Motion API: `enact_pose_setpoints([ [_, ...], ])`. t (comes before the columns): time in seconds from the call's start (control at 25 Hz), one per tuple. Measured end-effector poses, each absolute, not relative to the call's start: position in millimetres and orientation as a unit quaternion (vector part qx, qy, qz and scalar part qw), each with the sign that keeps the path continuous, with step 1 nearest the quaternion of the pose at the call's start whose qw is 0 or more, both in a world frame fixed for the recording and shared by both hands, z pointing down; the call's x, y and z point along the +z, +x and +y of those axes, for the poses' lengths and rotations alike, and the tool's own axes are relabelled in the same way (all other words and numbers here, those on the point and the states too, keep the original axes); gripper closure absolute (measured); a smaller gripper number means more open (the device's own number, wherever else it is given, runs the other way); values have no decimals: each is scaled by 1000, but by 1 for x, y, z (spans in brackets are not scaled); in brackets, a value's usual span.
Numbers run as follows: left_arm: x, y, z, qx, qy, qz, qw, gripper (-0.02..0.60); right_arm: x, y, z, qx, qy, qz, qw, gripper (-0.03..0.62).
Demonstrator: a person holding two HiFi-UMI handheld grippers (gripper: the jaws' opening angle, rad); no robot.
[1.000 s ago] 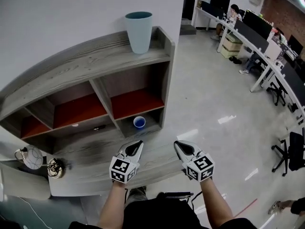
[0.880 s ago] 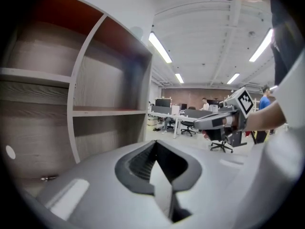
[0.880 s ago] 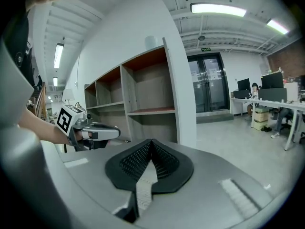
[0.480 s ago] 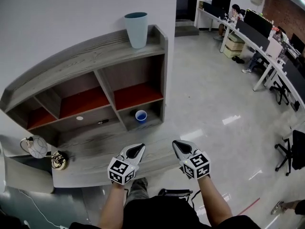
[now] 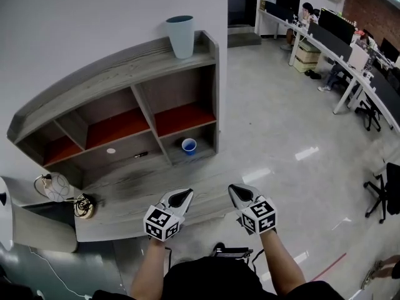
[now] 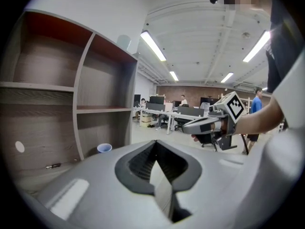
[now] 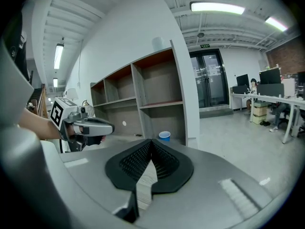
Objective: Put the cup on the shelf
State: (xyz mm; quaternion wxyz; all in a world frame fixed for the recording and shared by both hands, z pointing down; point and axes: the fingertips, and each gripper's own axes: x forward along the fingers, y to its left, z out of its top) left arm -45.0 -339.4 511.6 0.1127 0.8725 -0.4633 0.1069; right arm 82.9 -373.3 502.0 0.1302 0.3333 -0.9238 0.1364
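- We hold the left gripper (image 5: 182, 195) and right gripper (image 5: 238, 192) side by side, both with jaws pressed together on nothing.
- Bare floor (image 5: 281, 124) opens at two o'clock, beyond the shelf (image 5: 112, 67) end panel.
- The blue cup (image 5: 189, 145) stands at twelve o'clock in the bottom right compartment, seemingly empty.
- A pale vase (image 5: 181, 35) stands on top.

The cup (image 5: 189, 145) is blue. The shelf (image 5: 112, 74) is grey wood grain, red inside; the vase (image 5: 181, 36) is pale teal.
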Motion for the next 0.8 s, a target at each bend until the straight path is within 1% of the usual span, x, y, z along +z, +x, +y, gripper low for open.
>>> enact_pose_setpoints([
  [0.2,514,-51,-312,110,881,-447,111,581,502,71,-351,136,347,-918,135,582],
  [0.56,521,-95,-238,106,881,-448,112,581,502,33,-278,137,367,-909,144,582],
  [0.8,529,-117,-183,100,886,-434,127,581,506,11,-224,134,382,-901,156,582],
])
